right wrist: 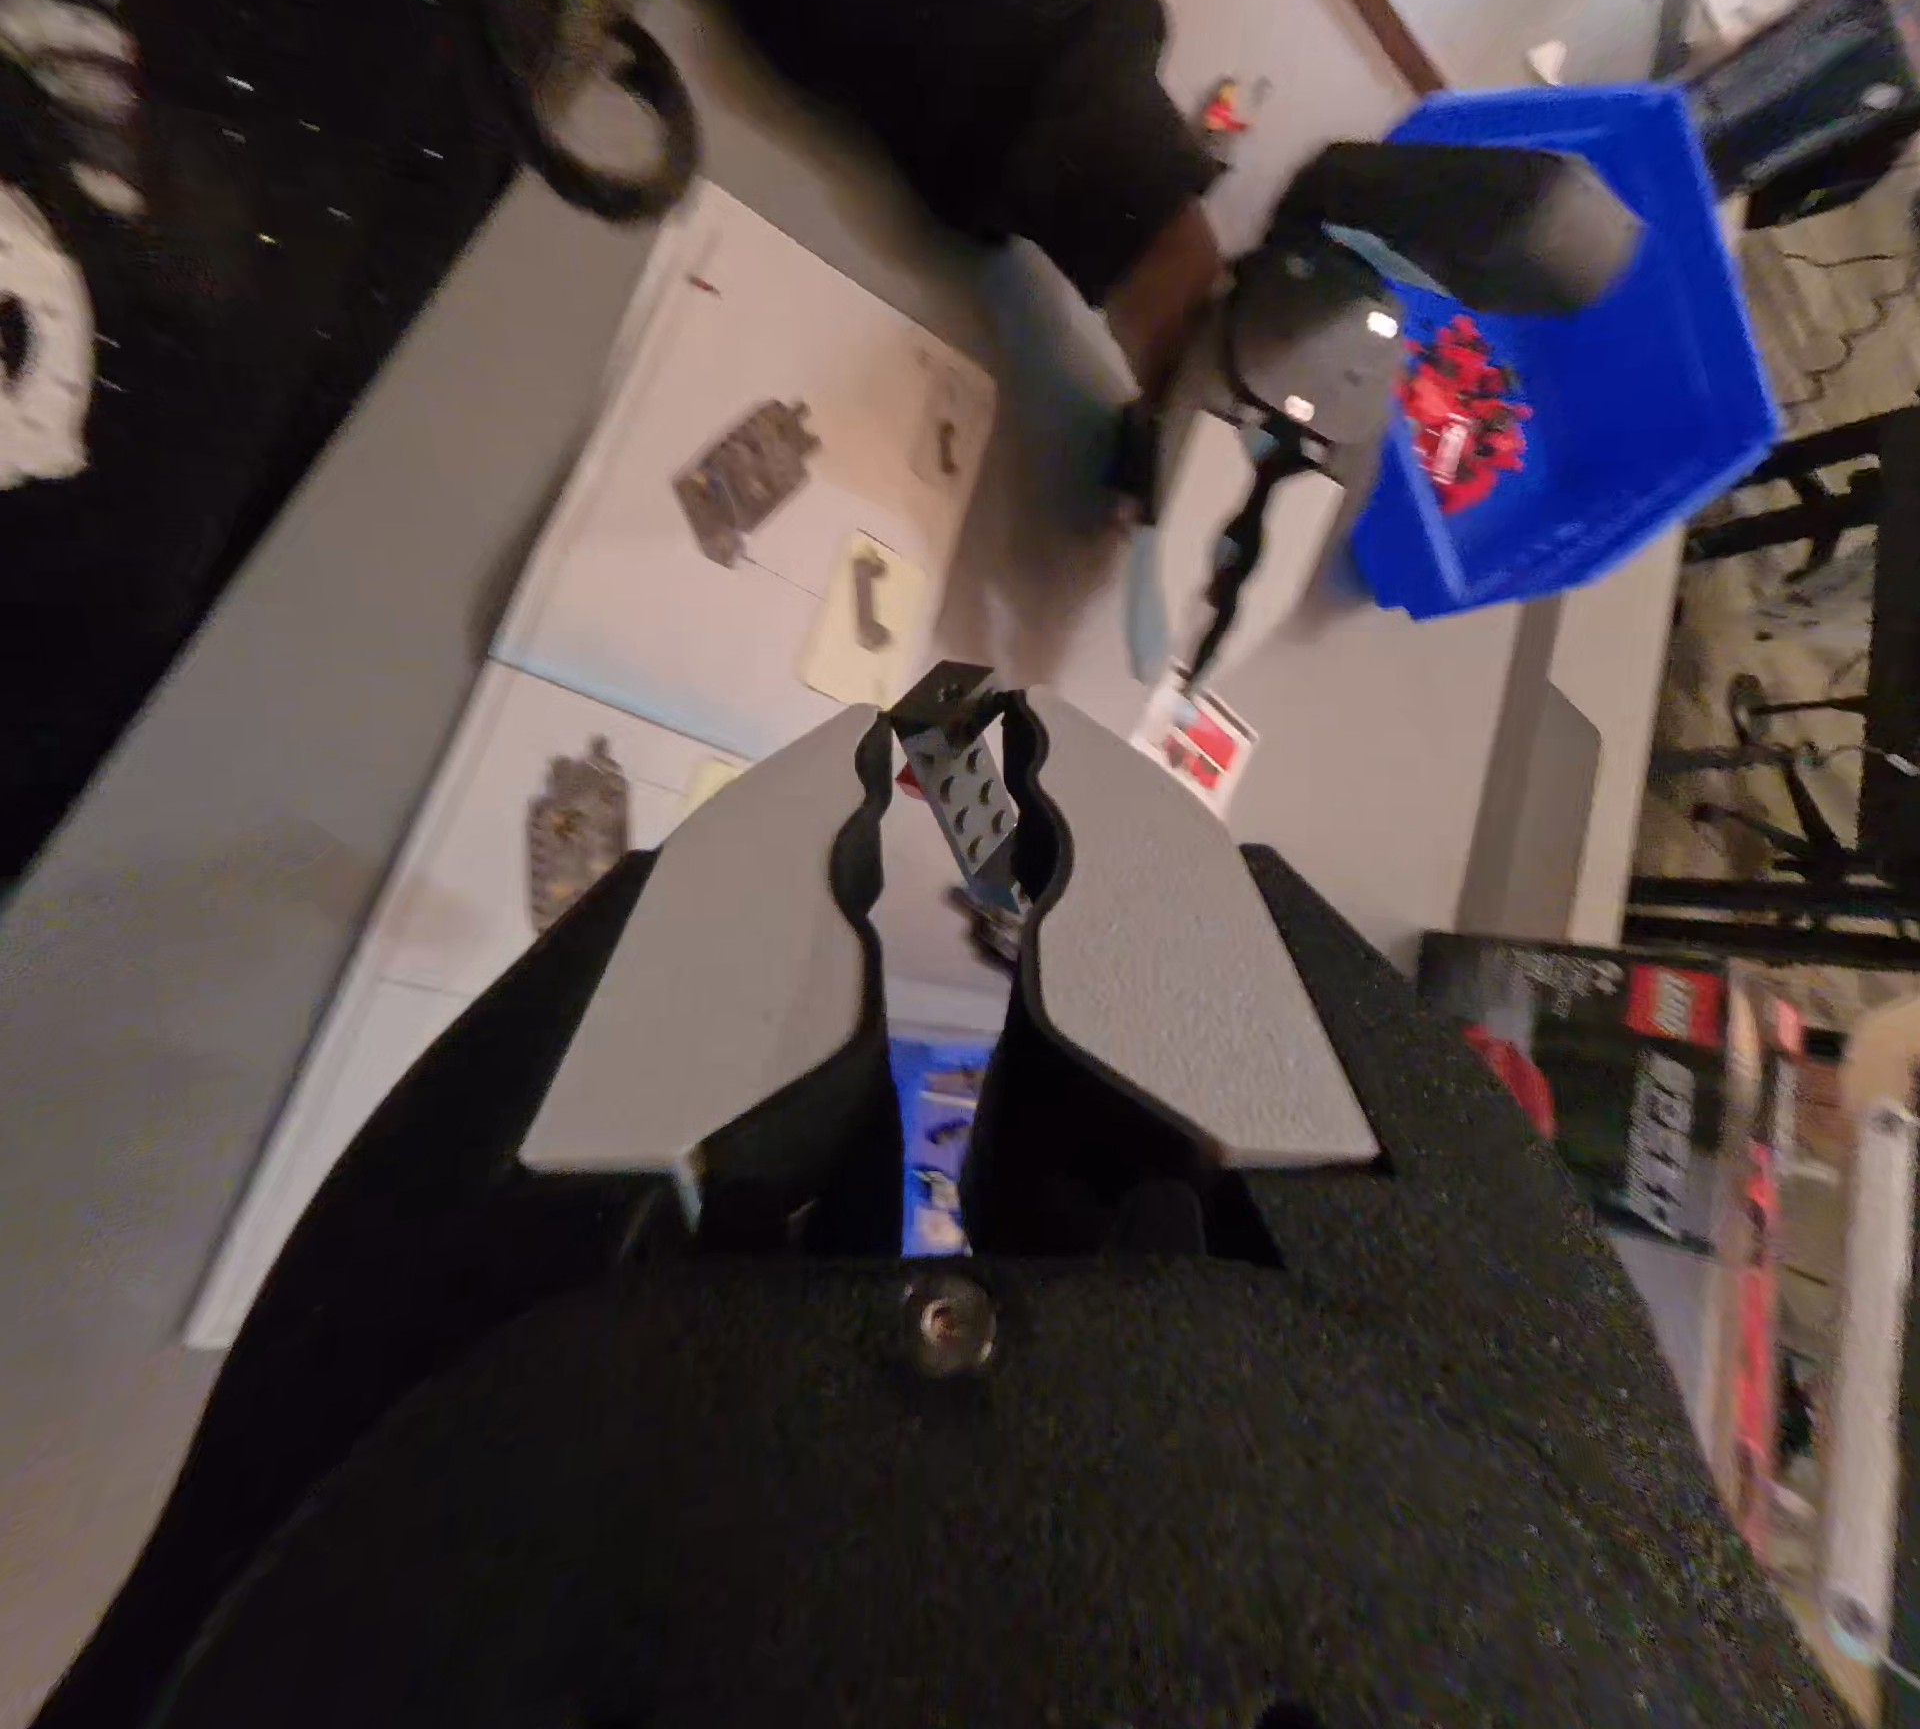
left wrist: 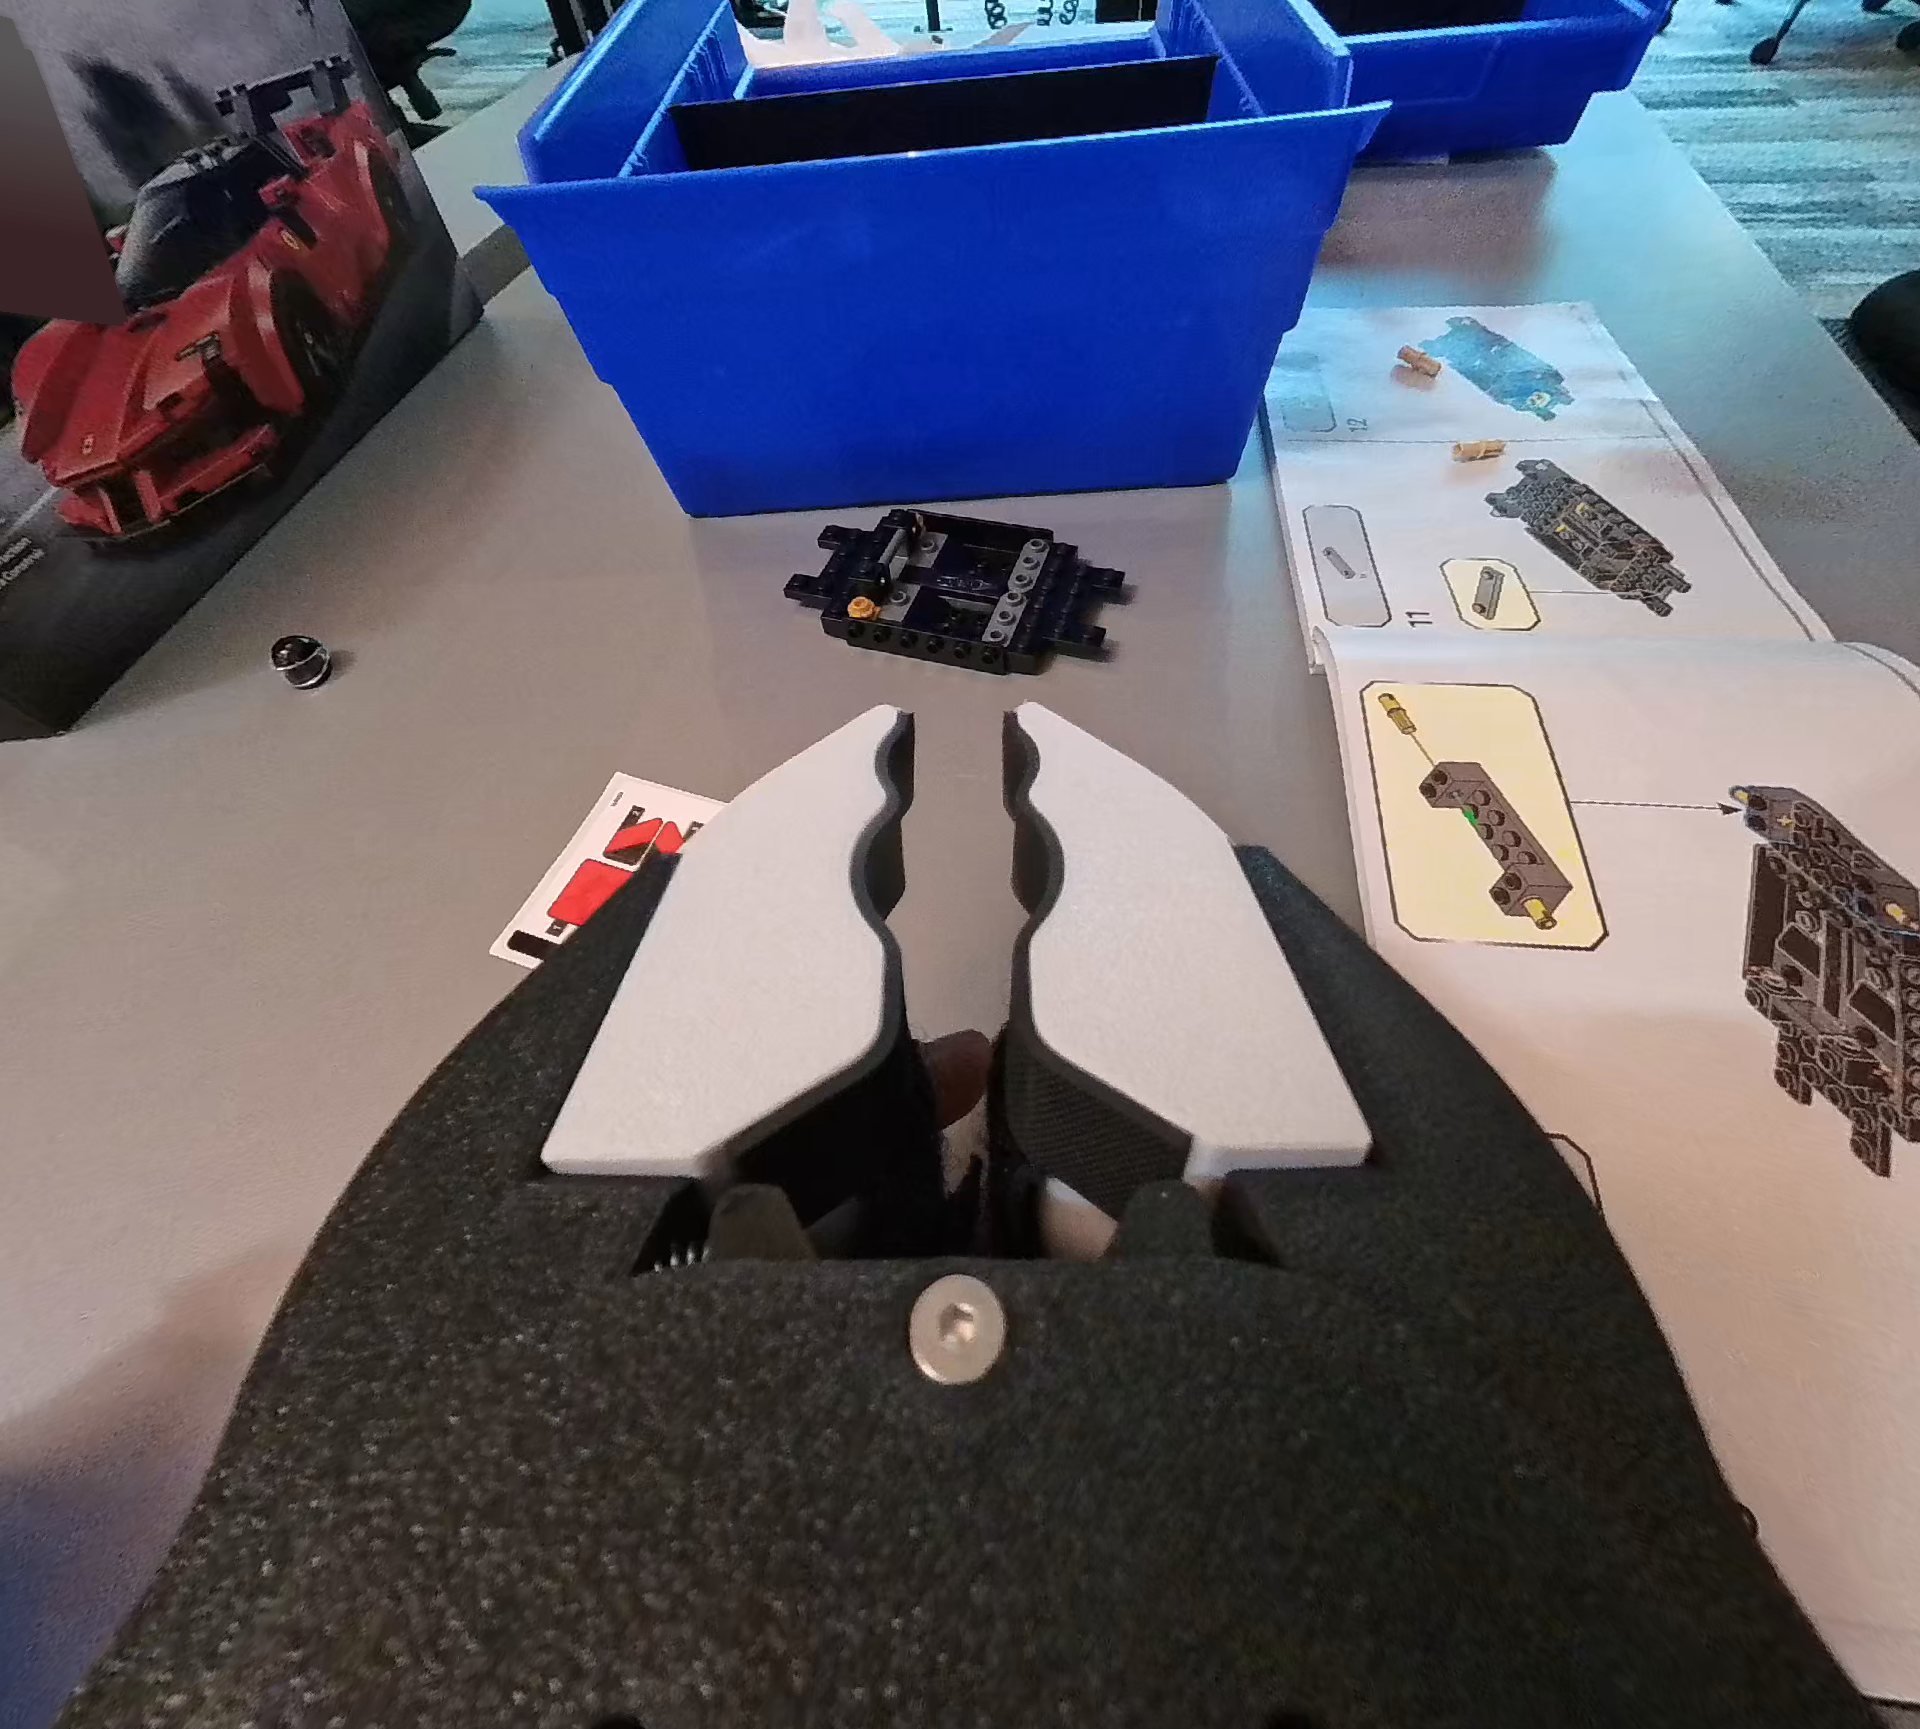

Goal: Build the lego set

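Note:
A dark blue and grey lego chassis (left wrist: 956,588) lies flat on the grey table (left wrist: 416,848), just in front of a blue bin (left wrist: 914,308). My left gripper (left wrist: 958,723) hovers a short way before the chassis, its jaws a narrow gap apart with nothing between them. My right gripper (right wrist: 951,718) is shut on a grey and black lego brick with holes (right wrist: 966,796), held up in the air and tilted. The left gripper also shows farther off in the right wrist view (right wrist: 1226,557), blurred.
An open instruction booklet (left wrist: 1558,744) lies at the right. The lego box (left wrist: 187,277) stands at the left, with a small black round piece (left wrist: 301,661) and a sticker sheet (left wrist: 582,879) near it. A second blue bin (left wrist: 1455,17) stands behind. A bin holds red pieces (right wrist: 1465,412). My hands' fingertips stand some 20 cm from each other.

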### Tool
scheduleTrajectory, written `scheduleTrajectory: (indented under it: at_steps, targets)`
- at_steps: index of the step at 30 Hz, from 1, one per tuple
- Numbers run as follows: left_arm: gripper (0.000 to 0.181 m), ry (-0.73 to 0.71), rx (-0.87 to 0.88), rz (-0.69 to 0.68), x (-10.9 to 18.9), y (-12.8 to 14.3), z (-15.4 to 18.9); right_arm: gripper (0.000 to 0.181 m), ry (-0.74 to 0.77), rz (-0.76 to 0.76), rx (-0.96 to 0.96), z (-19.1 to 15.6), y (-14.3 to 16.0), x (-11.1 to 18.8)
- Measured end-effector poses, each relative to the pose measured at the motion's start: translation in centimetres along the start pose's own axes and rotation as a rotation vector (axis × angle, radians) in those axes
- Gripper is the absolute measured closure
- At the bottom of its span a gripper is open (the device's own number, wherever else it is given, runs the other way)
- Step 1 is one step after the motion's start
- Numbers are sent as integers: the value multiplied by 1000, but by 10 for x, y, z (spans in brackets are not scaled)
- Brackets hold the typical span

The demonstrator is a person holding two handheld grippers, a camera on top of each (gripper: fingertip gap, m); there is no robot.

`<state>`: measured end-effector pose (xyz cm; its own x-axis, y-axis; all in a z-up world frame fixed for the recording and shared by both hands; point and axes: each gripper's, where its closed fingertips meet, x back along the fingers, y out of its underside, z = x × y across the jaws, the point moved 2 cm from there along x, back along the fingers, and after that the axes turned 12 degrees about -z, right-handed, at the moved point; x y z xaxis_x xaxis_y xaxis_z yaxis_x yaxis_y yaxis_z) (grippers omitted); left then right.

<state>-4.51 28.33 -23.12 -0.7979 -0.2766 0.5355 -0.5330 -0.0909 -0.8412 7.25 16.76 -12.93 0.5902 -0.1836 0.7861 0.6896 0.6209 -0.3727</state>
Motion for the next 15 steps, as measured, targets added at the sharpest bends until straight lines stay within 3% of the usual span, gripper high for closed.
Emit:
scheduleTrajectory:
  at_steps: [7, 15]
  targets:
    - [166, -2, 1, 0, 0, 0, 0, 160, 0, 65, -156, -55, -27, -53]
    - [155, -55, -20, -42, -5, 3, -2, 160, 266, 139, -438, -34, -16, -72]
